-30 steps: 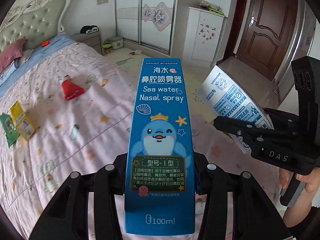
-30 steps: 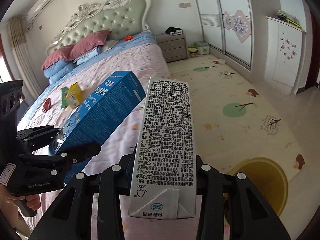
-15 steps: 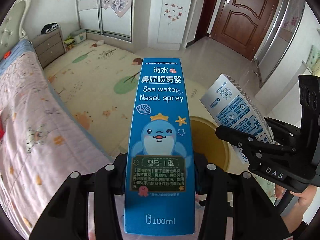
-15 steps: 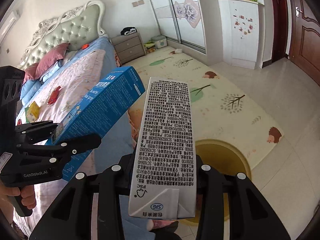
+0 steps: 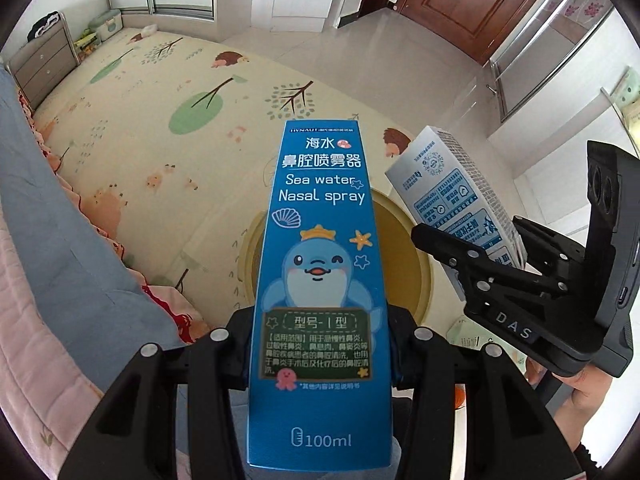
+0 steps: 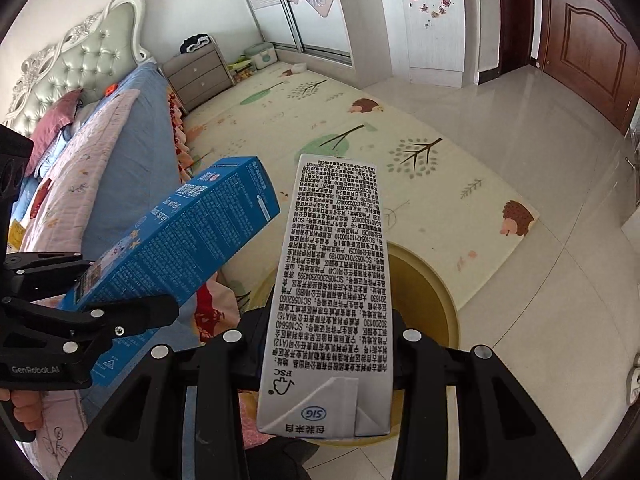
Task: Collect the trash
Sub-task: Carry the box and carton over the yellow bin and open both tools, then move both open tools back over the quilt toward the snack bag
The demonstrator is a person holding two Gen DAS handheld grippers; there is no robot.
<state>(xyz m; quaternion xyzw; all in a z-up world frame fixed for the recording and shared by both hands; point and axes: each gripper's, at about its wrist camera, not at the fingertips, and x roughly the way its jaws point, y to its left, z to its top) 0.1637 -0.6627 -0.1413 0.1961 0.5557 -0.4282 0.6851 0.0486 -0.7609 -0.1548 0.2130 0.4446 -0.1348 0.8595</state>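
Observation:
My left gripper (image 5: pixel 320 344) is shut on a blue nasal spray box (image 5: pixel 320 280), held lengthwise between the fingers. It also shows in the right wrist view (image 6: pixel 180 248), at the left. My right gripper (image 6: pixel 324 344) is shut on a white milk carton (image 6: pixel 332 288) with black print. The carton also shows at the right of the left wrist view (image 5: pixel 452 200). Both items hang over a round yellow bin (image 6: pixel 432 292) on the floor, mostly hidden behind them; its rim shows in the left wrist view (image 5: pixel 420 272).
The bed with a pink quilt and blue sheet (image 6: pixel 132 160) lies to the left. A patterned play mat (image 5: pixel 160 128) covers the floor. A nightstand (image 6: pixel 196 76), wardrobe and brown door (image 6: pixel 592 40) stand farther off. Small items lie on the bed (image 6: pixel 40 196).
Both grippers have swung from over the bed to the floor side, tilting down. The yellow bin has come into view beneath the box and carton. Both grips are unchanged.

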